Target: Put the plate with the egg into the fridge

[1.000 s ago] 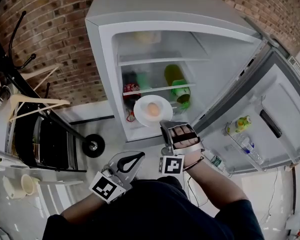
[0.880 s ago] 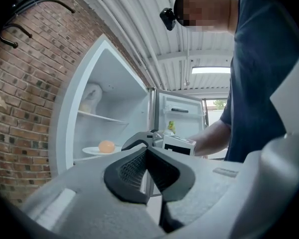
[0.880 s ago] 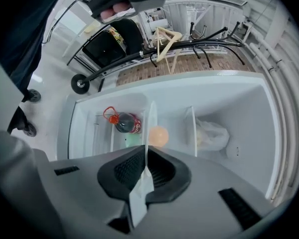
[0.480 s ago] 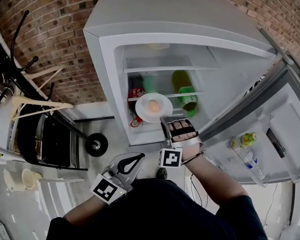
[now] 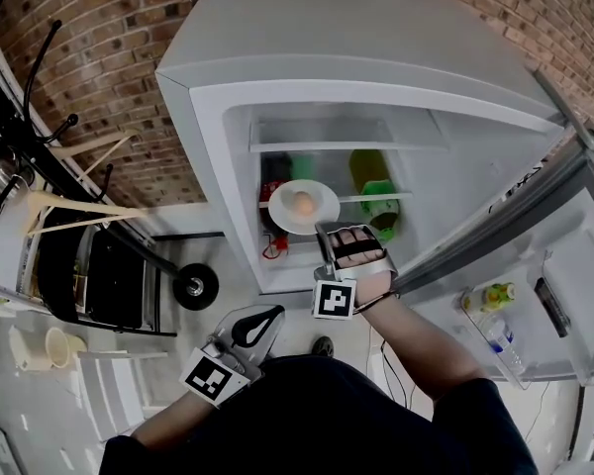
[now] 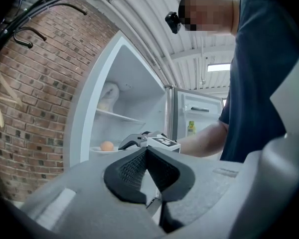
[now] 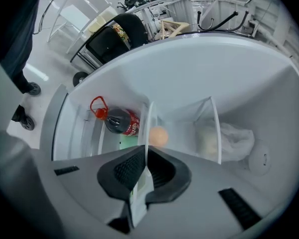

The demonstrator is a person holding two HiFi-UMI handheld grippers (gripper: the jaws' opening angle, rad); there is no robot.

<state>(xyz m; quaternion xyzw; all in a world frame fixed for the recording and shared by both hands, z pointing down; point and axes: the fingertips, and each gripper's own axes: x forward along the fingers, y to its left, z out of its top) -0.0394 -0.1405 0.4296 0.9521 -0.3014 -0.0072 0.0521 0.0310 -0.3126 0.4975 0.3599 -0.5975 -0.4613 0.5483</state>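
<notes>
A white plate [image 5: 304, 207] carrying a brown egg [image 5: 303, 203] is held level at the mouth of the open fridge [image 5: 307, 77], just over its middle shelf. My right gripper [image 5: 325, 237] is shut on the plate's near rim; in the right gripper view the rim [image 7: 143, 128] runs edge-on between the pads, with the egg [image 7: 159, 136] beyond. My left gripper [image 5: 257, 319] hangs low at the person's waist, shut and empty, its pads [image 6: 146, 153] pressed together. From there I see the plate and egg [image 6: 106, 146] at the fridge opening.
The fridge holds a dark cola bottle with a red cap [image 7: 118, 120], green bottles [image 5: 374, 188] and a white bag [image 7: 234, 138] on the upper shelf. Its door [image 5: 544, 265] stands open at right with bottles in its rack. A black cart [image 5: 99, 280] and brick wall lie left.
The right gripper has carried the plate and egg farther in toward the fridge shelves. The left gripper has stayed at the waist.
</notes>
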